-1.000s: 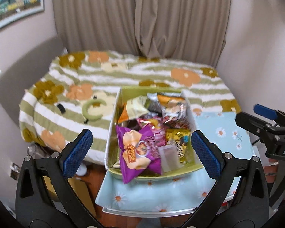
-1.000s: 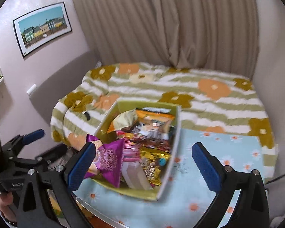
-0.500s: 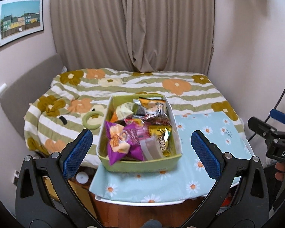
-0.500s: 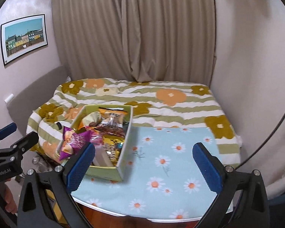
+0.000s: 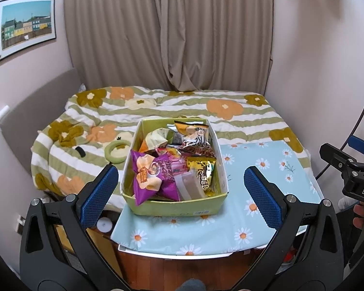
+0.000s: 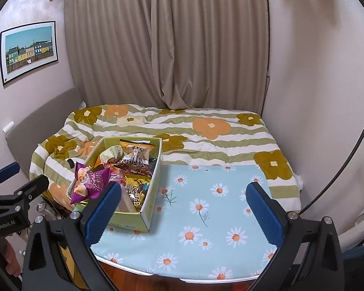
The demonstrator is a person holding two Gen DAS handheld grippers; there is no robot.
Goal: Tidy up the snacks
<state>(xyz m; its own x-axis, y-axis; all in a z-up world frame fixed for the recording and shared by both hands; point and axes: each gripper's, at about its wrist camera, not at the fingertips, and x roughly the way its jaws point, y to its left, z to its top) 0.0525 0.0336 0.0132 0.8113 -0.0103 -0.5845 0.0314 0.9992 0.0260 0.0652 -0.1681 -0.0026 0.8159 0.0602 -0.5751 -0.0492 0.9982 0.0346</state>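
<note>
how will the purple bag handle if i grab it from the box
The purple bag looks puffed and crinkly, so probably light and squashy; contents may crush. It lies on top, overhanging the box rim, so it should lift free, though its glossy film may slip.

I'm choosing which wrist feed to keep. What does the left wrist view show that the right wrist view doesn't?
Only the left wrist view shows the green ring on the bedspread and the right gripper at its edge. Only the right wrist view shows the left gripper and most of the bare daisy cloth. Both show the green snack box with the purple bag, the curtain and the framed picture.
</note>
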